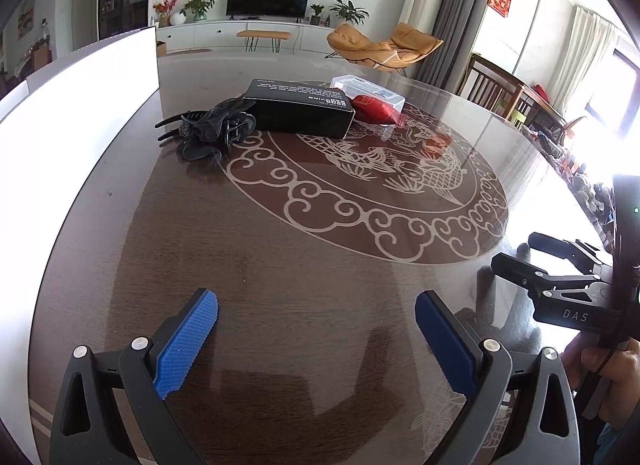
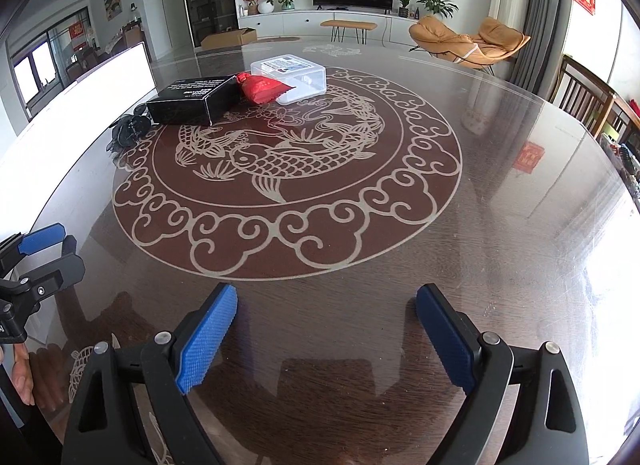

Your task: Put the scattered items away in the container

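Far across the round table lie a black box (image 1: 300, 109) (image 2: 192, 103), a black hair clip with a fabric flower (image 1: 216, 129) (image 2: 130, 129), a red pouch (image 1: 376, 107) (image 2: 262, 91) and a clear plastic lidded container (image 1: 374, 87) (image 2: 290, 75). The pouch leans on the clear container, and the clip touches the box's left end. My left gripper (image 1: 316, 329) (image 2: 60, 249) is open over bare table near the front edge. My right gripper (image 2: 324, 325) (image 1: 520, 253) is also open, beside it on the right. Nothing is between either pair of blue pads.
A tall white panel or bin wall (image 1: 80, 85) (image 2: 80, 93) stands at the table's left edge, next to the clip. The glass top (image 2: 500, 225) carries a fish-and-cloud pattern. Wooden chairs (image 2: 588, 97) stand at the right rim. A hand (image 1: 612, 369) holds the right gripper.
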